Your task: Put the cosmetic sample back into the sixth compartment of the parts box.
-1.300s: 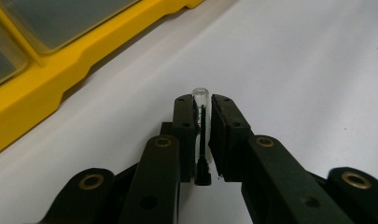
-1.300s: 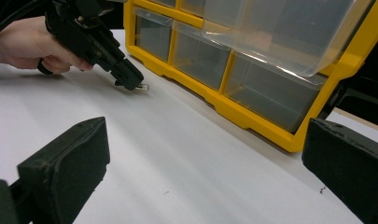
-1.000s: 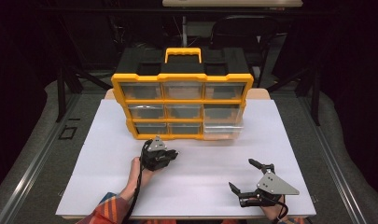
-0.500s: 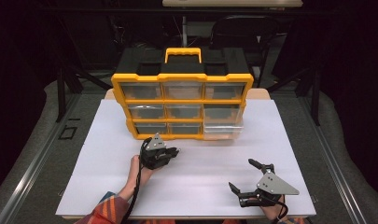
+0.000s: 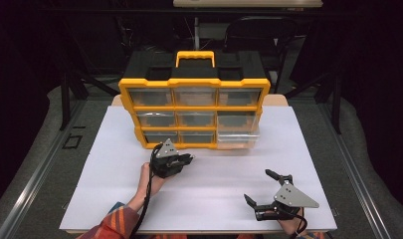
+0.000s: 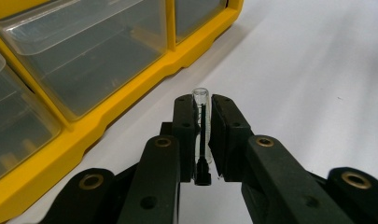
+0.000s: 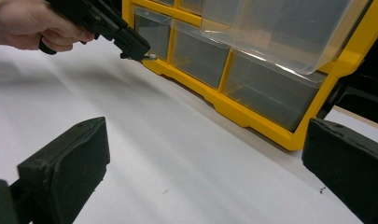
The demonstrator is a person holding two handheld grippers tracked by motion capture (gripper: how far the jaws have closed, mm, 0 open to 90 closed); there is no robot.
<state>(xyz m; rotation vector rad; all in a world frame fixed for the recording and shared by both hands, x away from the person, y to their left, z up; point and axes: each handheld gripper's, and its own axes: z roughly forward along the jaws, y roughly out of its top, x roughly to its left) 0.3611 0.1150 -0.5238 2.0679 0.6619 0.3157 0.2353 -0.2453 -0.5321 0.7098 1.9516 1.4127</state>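
Wide-open tongs [image 7: 205, 172] facing yellow organizer [image 7: 270, 70]

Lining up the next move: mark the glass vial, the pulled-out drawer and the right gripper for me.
glass vial [image 6: 200, 122], left gripper view, its clear body between the shut jaws.
pulled-out drawer [image 5: 237, 132], high view, its clear front wall.
right gripper [image 5: 261, 187], high view, the gap between its spread fingertips.

This looks like a lab or recording studio rather than a home. A white tabletop [image 5: 114, 164] stands in a dark, black-draped room, with black metal stands [image 5: 67, 94] at 10 o'clock and 2 o'clock, a chair [image 5: 258, 35] at 12 o'clock, and grey flooring around. A yellow parts organiser [image 5: 194, 107] with clear drawers stands on the table at 12 o'clock.
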